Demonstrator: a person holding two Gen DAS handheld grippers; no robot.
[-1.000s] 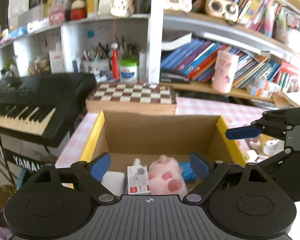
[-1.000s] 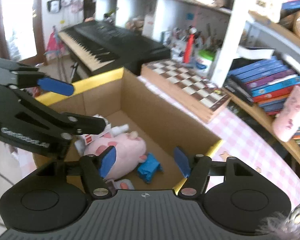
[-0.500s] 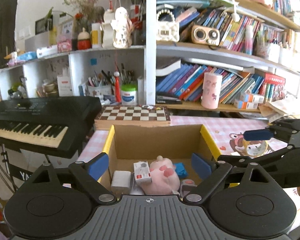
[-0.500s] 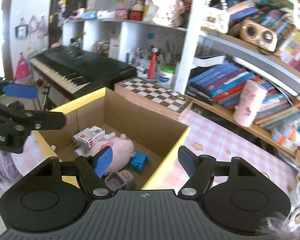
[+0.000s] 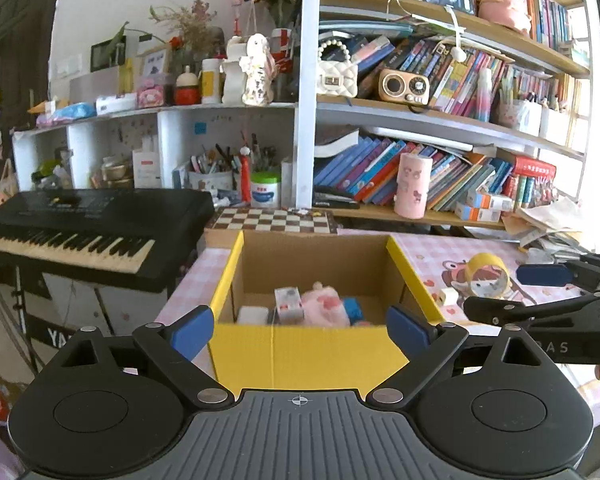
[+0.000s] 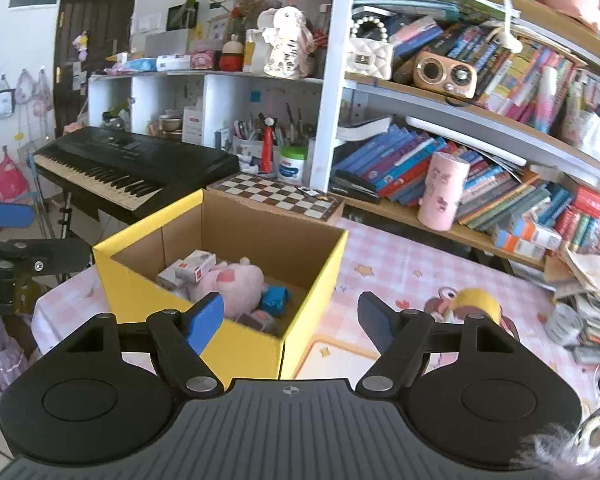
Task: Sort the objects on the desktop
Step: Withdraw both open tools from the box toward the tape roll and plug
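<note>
Yellow cardboard box (image 5: 300, 354) sits centre frame in the left wrist view, lower left of centre in the right wrist view (image 6: 204, 300), open top, standing on the pink checked tablecloth (image 6: 400, 276). Inside: pink plush pig (image 6: 230, 282) in the middle, small white carton with red label (image 6: 192, 266) leaning on it at the left, blue crumpled item (image 6: 276, 296) to its right, a white block (image 5: 253, 314) at the left, and a small pink-grey piece (image 6: 258, 318) by the near wall, too small to tell what.

Outside the box, on the cloth at right: yellow tape roll (image 6: 478, 302), small cube (image 5: 444, 296) beside it in the left view.

Left gripper (image 5: 300, 326) at bottom of frame, jaws spread wide and opening, nothing between the pads, box front behind the gap. Right gripper (image 6: 290, 318) at bottom of frame, jaws apart, nothing pinched.

Chessboard (image 6: 278, 194) behind the box, keyboard (image 5: 88, 224) at left.
</note>
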